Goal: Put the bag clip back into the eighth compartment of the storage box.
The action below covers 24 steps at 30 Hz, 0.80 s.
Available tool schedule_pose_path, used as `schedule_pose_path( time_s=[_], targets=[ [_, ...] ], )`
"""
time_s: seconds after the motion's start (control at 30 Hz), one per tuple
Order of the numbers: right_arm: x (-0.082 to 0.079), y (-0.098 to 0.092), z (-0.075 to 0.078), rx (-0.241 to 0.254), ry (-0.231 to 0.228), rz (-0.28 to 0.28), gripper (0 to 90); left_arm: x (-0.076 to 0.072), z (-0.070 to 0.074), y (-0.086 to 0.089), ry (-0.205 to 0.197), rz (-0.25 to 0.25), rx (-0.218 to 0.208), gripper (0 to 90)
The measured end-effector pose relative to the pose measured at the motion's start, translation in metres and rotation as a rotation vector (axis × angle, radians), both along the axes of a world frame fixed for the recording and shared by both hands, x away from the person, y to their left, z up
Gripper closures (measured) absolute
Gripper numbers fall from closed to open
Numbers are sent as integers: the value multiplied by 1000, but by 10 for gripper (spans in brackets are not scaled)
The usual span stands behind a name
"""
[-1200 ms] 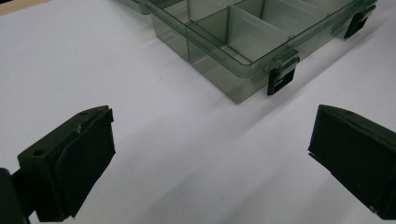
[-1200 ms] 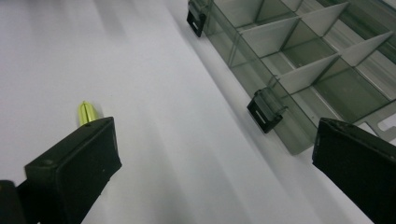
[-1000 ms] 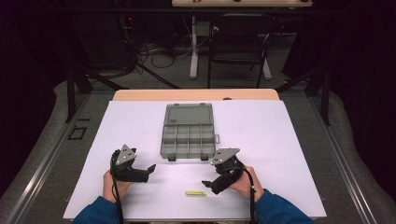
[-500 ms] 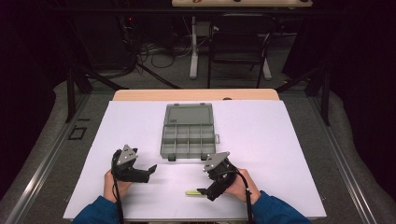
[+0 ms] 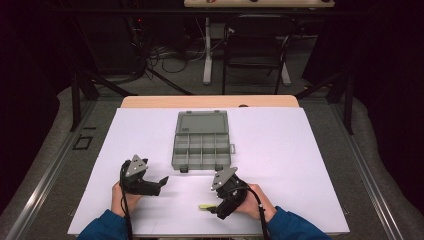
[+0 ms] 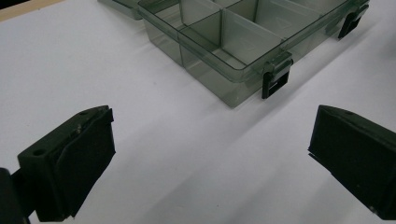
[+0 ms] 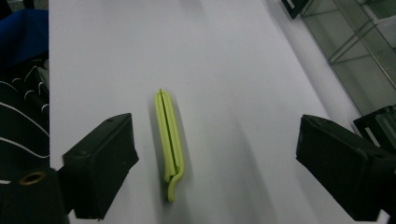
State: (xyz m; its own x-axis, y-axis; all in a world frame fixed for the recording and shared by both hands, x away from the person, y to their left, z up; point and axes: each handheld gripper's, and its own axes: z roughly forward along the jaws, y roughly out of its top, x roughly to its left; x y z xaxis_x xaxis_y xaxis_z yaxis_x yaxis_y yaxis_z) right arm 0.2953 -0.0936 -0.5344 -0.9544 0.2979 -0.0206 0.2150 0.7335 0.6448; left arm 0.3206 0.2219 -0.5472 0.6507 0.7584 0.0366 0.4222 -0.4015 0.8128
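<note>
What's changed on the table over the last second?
The right gripper has swung from beside the organiser box down toward the yellow-green clip; its open jaws now flank the clip without gripping it. The left gripper, the box and the clip stayed put.

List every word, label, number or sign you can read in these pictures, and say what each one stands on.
None: no readable text stands on anything here.
The clear grey organiser box shows no label or brand.
The yellow-green clip is plain, with no print.
The left tongs and right tongs carry no legible marking.
The white table bears no writing.
</note>
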Motion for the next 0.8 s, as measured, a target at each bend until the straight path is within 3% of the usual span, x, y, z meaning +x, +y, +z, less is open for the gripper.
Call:
schedule_pose_path(
  time_s=[0.3,0.33,0.4,0.53,0.8],
  targets=[
    [-10,10,-2,-47,-14,39,367,0,0,0,-1,-1,2,1],
    [-12,11,-2,-58,-11,44,442,1,0,0,0,-1,1,1],
    [-12,11,-3,-64,-15,49,466,1,0,0,0,-2,0,1],
    [-14,13,-3,-77,-3,67,596,0,0,0,-1,-1,0,1],
    [-17,16,-5,-99,-1,79,708,0,0,-1,-2,-6,2,1]
  ],
)
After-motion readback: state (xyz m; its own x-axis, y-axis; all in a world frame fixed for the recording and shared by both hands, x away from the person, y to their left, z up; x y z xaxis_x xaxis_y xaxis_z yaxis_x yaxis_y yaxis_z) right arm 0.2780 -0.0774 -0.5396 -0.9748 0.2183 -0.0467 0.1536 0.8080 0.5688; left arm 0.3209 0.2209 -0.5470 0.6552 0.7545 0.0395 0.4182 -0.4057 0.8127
